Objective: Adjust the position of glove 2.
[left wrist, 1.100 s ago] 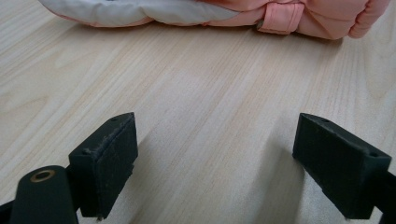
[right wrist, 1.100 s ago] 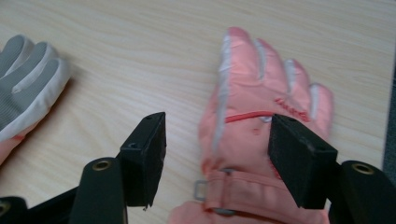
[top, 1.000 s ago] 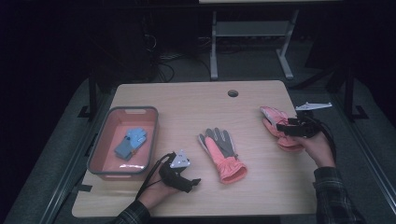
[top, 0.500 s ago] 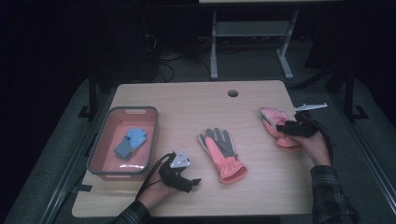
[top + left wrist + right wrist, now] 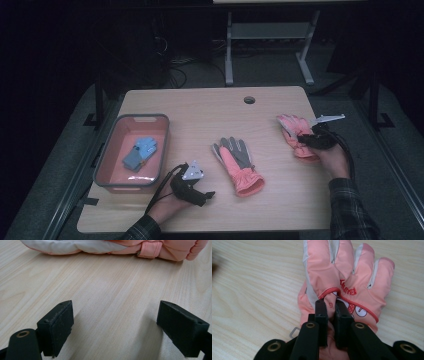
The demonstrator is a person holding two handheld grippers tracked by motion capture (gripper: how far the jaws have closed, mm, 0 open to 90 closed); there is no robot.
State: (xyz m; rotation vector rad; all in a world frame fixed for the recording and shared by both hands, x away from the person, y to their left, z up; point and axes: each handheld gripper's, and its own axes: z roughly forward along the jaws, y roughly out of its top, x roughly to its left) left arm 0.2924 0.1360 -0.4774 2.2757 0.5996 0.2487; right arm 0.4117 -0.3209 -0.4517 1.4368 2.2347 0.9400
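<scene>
A pink glove (image 5: 293, 128) lies at the table's right side, back up, with a cartoon print (image 5: 352, 272). My right gripper (image 5: 311, 139) (image 5: 331, 303) has just been closing its jaws and now pinches a fold of this glove's back near the cuff. A second pink glove (image 5: 239, 167) with a grey palm lies in the middle of the table. My left gripper (image 5: 206, 196) (image 5: 120, 322) rests open on the wood near the front edge. It points at that glove's cuff (image 5: 105, 246), a short way off, and nothing is between its pads.
A pink tray (image 5: 107, 150) with a grey rim stands at the left, holding a small blue glove (image 5: 140, 152). A cable hole (image 5: 249, 100) sits near the table's far edge. Bare wood lies between the two pink gloves.
The right gripper sank slightly onto the right glove and its jaws came together on the fabric. The left gripper and the middle glove stayed put.
</scene>
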